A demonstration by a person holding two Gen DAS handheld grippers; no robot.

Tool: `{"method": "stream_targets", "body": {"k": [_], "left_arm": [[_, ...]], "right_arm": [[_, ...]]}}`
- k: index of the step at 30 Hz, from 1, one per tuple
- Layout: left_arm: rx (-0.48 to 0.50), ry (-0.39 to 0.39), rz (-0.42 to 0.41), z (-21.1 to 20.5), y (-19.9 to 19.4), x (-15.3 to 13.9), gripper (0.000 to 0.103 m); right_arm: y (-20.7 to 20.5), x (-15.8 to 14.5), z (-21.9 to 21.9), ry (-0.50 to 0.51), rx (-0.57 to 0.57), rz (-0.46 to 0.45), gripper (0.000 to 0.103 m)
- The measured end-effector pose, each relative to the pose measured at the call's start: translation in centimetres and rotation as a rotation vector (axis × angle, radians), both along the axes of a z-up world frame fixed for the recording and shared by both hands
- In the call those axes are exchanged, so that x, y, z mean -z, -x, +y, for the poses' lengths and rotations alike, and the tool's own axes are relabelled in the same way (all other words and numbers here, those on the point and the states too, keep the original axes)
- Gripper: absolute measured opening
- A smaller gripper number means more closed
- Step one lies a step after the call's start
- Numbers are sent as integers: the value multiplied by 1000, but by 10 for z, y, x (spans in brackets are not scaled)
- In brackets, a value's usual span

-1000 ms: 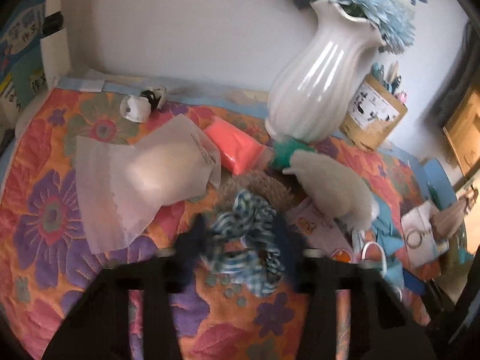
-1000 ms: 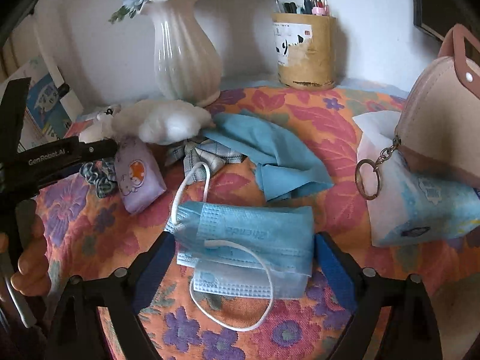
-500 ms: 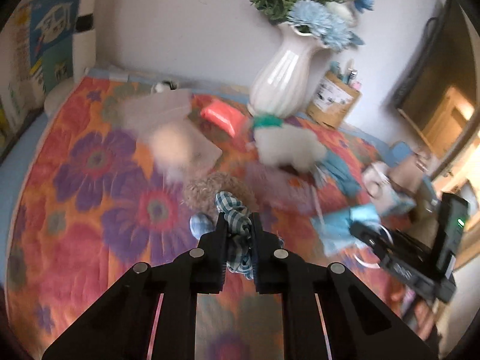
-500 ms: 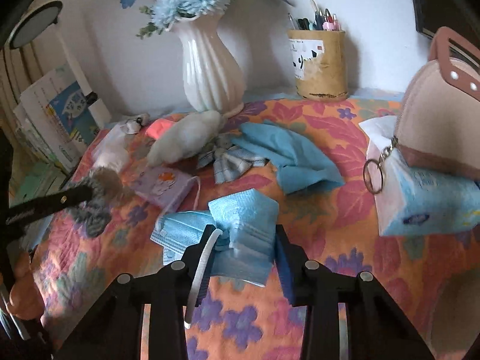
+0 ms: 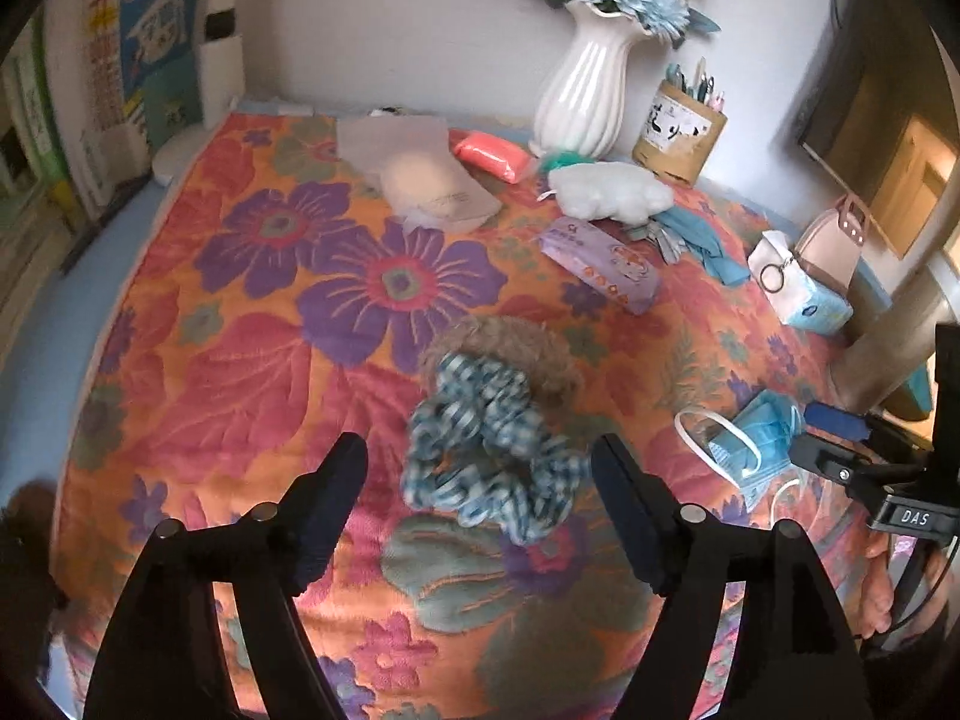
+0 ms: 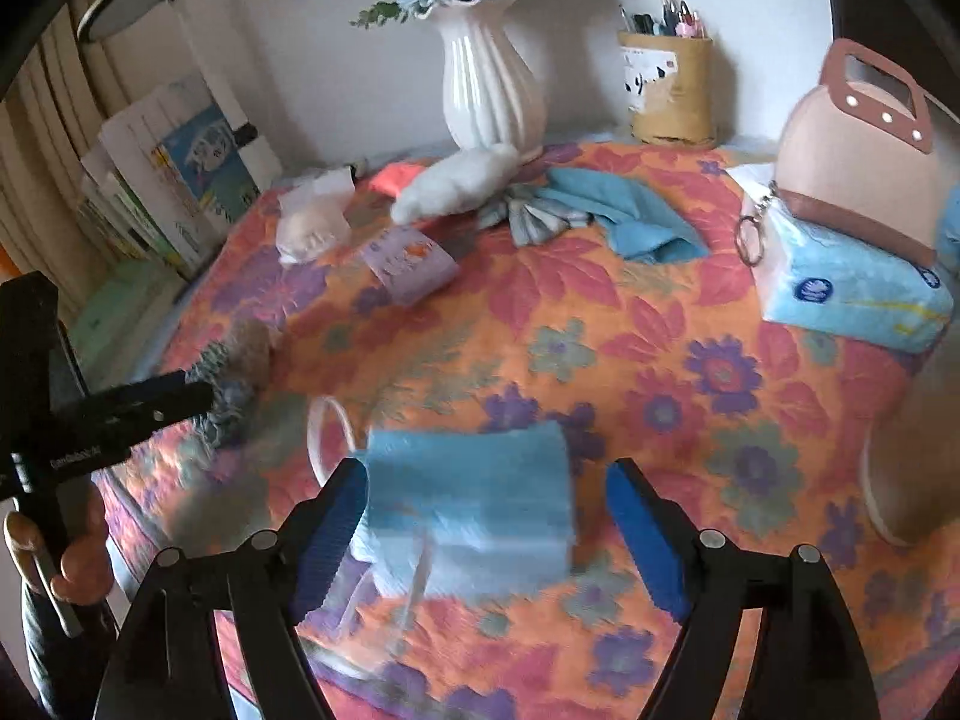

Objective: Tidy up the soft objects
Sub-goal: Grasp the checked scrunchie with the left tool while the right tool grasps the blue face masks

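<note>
In the left wrist view a blue checked scrunchie (image 5: 486, 456) lies on the flowered cloth (image 5: 252, 360) between the fingers of my left gripper (image 5: 480, 480). The jaws are opening and the pads stand clear of it. A brown fuzzy scrunchie (image 5: 510, 348) touches its far side. In the right wrist view a folded blue face mask (image 6: 474, 504), blurred, lies between the fingers of my right gripper (image 6: 489, 522). Those jaws are opening too, and the white ear loop (image 6: 327, 438) sticks out to the left. The same mask (image 5: 750, 444) shows at the right of the left wrist view.
At the back stand a white vase (image 6: 489, 78) and a pen holder (image 6: 672, 90). In front of them lie a white plush toy (image 6: 456, 180), a teal cloth (image 6: 630, 216), a purple tissue pack (image 6: 408, 261) and a bagged puff (image 6: 312, 228). A pink purse (image 6: 852, 162) sits on a tissue pack (image 6: 852, 282).
Half a second ago both grippers were shut, the left on the checked scrunchie, the right on the mask, after pulling them nearer. Both have now opened, and the two things lie loose on the cloth.
</note>
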State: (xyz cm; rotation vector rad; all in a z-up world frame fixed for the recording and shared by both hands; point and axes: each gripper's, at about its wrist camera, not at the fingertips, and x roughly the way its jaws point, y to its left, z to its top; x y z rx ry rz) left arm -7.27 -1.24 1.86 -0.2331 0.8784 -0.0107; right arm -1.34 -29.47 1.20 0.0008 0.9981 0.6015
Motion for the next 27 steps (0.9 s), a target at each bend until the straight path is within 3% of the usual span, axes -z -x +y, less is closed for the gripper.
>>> {"method": "stream_targets", "body": {"k": [2,5,11,12,14,17,19,20,21,23,27], "left_arm": [[-8,57,-9,7,-2,0,76],[-40,107,-28,12,-15,-1,76],[-33,57,7,-2,-42,16,73],[-43,30,-7,-5,-41,17,71],[-35,12,-19,-8,-39,17,52],[-35,1,-34,-9,-38,17,47],[-27,-10,-50,-11,-37,16,46],[-27,-23,-60,-13,-35,14,46],[-25,-29,-70,-13,-34,13,46],[-18,-40,-100,-16,-30,8,46],[2,-23,-133,-22,-22,1,46]], "right_arm": [[0,-2,-10,-27,-25,13,81],[2,-3,-18,-63,-48,36,90],[-3,13,0,-90,-22,122,92],[-1,15,6,-83,-26,125,93],[2,14,18,-30,-12,66,93],[6,15,34,7,-17,33,93],[13,17,45,72,0,-22,83],[18,18,51,130,8,-67,67],[21,18,54,167,12,-102,59],[24,16,52,152,6,-120,41],[24,8,33,75,35,-110,22]]}}
